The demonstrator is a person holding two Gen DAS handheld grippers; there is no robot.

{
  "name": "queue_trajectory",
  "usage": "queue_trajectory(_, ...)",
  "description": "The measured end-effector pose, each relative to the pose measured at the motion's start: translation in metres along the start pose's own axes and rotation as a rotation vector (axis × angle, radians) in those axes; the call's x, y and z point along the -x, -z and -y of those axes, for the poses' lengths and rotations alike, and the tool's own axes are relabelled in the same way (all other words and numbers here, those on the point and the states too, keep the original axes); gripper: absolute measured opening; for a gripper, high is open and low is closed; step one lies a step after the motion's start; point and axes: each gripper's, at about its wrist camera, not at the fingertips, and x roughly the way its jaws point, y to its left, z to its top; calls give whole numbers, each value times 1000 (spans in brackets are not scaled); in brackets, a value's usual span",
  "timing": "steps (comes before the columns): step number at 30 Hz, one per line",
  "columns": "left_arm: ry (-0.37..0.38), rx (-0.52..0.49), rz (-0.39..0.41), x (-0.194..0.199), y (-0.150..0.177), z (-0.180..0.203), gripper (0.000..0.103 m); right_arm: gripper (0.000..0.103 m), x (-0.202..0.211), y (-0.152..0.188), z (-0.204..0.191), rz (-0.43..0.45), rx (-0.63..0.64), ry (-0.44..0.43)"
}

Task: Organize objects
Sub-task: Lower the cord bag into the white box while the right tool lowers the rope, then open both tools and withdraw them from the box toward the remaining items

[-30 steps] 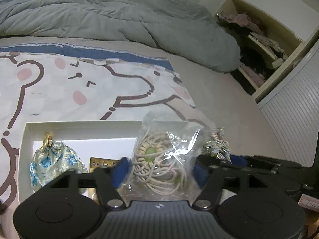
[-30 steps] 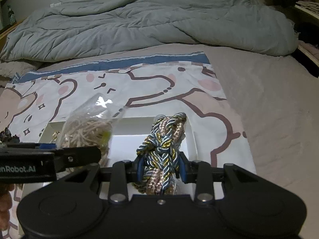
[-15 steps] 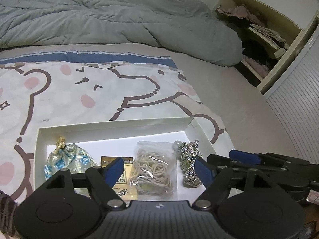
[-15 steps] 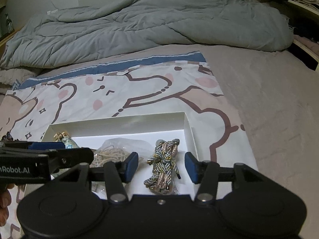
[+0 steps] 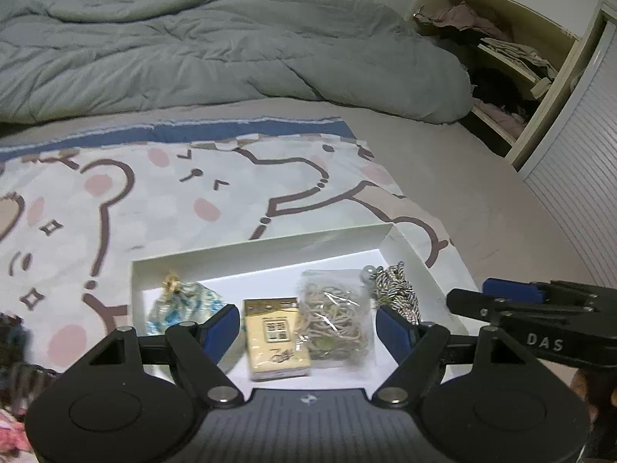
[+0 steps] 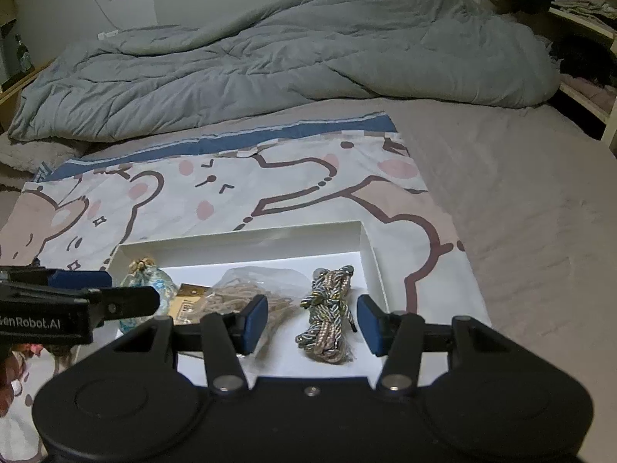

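Note:
A white shallow box [image 5: 262, 249] [image 6: 239, 241] lies on the bear-print cloth. In it, left to right, lie a blue floral pouch [image 5: 181, 303] [image 6: 152, 279], a gold card box [image 5: 275, 337], a clear bag of beige cord [image 5: 335, 318] [image 6: 250, 293] and a braided blue-gold rope bundle [image 5: 397, 293] [image 6: 327, 308]. My left gripper [image 5: 308, 330] is open and empty, raised above the box's near side. My right gripper [image 6: 312, 322] is open and empty, raised above the rope bundle. Each gripper shows at the edge of the other's view.
The bear-print cloth [image 5: 173, 193] covers the bed's near part. A rumpled grey duvet [image 5: 212, 61] lies at the far side. Open shelves with clothes [image 5: 501, 58] and a slatted door [image 5: 578, 193] stand at the right. Dark and pink items [image 5: 11, 405] lie at the left edge.
Both grippers opened, releasing the bag of cord and the rope bundle into the box, then pulled back and up. The gold card box is now fully in view.

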Motion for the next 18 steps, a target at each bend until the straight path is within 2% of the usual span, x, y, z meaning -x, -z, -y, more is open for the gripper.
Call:
queue_trajectory(14,-61,-45,27,52,8,-21,79,53,40,7,-25,34,-14,5)
queue_trajectory(18,-78,-51,38,67,12,-30,86,56,49,9,-33,41,-20,10)
